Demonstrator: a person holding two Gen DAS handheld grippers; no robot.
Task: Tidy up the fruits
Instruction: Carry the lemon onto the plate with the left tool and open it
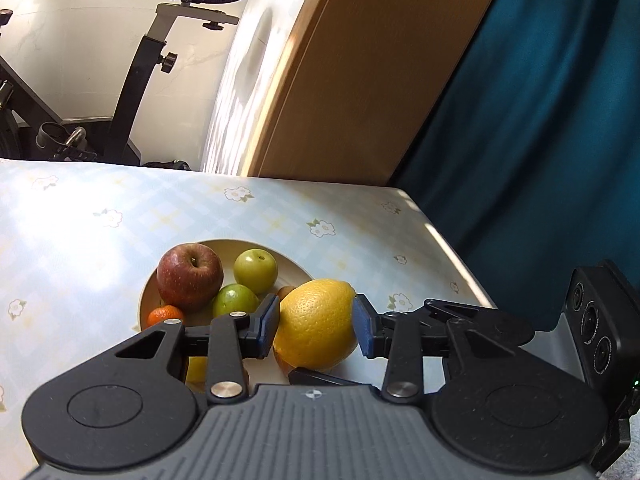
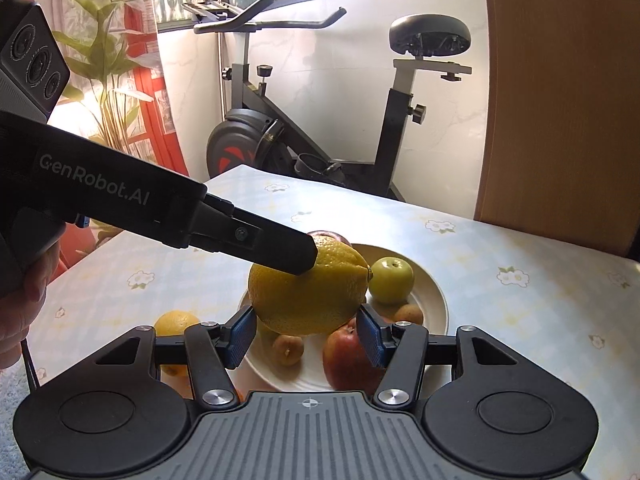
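**Left wrist view: a large lemon clamped above the fruit plate**

Left wrist view: the left gripper point(image 1: 316, 326) has both blue pads pressed on a large yellow lemon point(image 1: 316, 326), held over the near rim of the plate point(image 1: 288, 266). A red apple point(image 1: 189, 276) and a green fruit point(image 1: 255, 271) lie on the plate, which stands on the flowered tablecloth point(image 1: 100, 216). Right wrist view: the right gripper point(image 2: 306, 338) has its jaws apart, the lemon just beyond them; whether its pads touch the lemon cannot be told.

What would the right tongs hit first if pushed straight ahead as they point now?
The big yellow citrus, already sitting between the right tongs and also gripped by the left tongs. Beyond it, probably the plate of fruit; depth is unclear.
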